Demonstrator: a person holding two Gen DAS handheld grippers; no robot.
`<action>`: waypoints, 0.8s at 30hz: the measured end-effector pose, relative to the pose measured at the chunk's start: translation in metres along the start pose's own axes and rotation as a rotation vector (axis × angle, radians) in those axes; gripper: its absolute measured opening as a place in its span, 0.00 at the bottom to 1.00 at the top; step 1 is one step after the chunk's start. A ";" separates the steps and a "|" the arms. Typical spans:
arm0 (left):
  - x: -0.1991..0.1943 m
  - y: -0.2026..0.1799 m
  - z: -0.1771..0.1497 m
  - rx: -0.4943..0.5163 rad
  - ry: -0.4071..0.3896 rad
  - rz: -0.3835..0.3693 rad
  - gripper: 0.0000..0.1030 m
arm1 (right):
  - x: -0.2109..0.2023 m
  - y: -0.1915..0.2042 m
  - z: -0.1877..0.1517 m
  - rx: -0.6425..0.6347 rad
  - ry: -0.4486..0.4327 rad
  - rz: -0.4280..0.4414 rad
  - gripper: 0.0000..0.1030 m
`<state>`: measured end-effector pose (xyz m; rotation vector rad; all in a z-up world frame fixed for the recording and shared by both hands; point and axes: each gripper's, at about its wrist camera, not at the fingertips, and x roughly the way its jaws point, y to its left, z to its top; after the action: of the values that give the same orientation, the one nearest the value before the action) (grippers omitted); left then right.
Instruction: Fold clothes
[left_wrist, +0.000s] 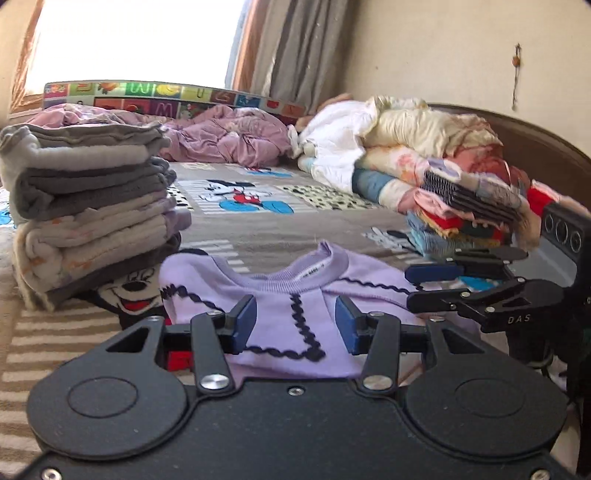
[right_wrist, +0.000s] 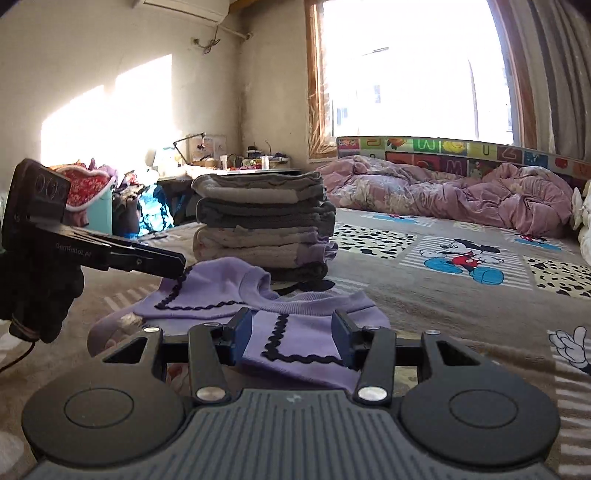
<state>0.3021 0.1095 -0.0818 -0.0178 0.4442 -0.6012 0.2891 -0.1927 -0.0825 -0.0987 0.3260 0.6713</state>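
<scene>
A lilac top (left_wrist: 266, 295) with black wavy trim lies on the cartoon-print bedspread (left_wrist: 258, 229), neckline facing away. My left gripper (left_wrist: 295, 326) is open over its near edge, and the cloth shows between the blue pads without being pinched. My right gripper (right_wrist: 291, 338) is also open over the same top (right_wrist: 221, 280), its pads clear of the fabric. Each gripper shows in the other's view: the right gripper (left_wrist: 417, 286) at the top's right side, the left gripper (right_wrist: 177, 264) at its left. A stack of folded grey and cream clothes (left_wrist: 85, 206) (right_wrist: 262, 221) stands just behind.
A crumpled pink quilt (left_wrist: 229, 144) (right_wrist: 443, 195) lies at the far side below an alphabet mat (left_wrist: 166, 94) under the window. A heap of bedding (left_wrist: 424, 166) fills the right by the brown headboard (left_wrist: 535, 136). A cluttered desk (right_wrist: 229, 166) stands beyond the bed's left.
</scene>
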 end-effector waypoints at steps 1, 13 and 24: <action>0.008 -0.001 -0.007 0.024 0.035 0.008 0.47 | 0.006 0.004 -0.005 -0.015 0.035 -0.003 0.48; 0.007 0.008 -0.009 0.021 -0.036 -0.019 0.49 | 0.009 -0.001 -0.009 0.060 0.089 0.025 0.48; 0.055 0.047 -0.005 -0.193 0.031 0.031 0.49 | 0.059 -0.022 0.002 0.042 0.100 0.048 0.57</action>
<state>0.3659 0.1187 -0.1147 -0.1851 0.5307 -0.5267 0.3468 -0.1738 -0.1004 -0.0845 0.4393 0.7082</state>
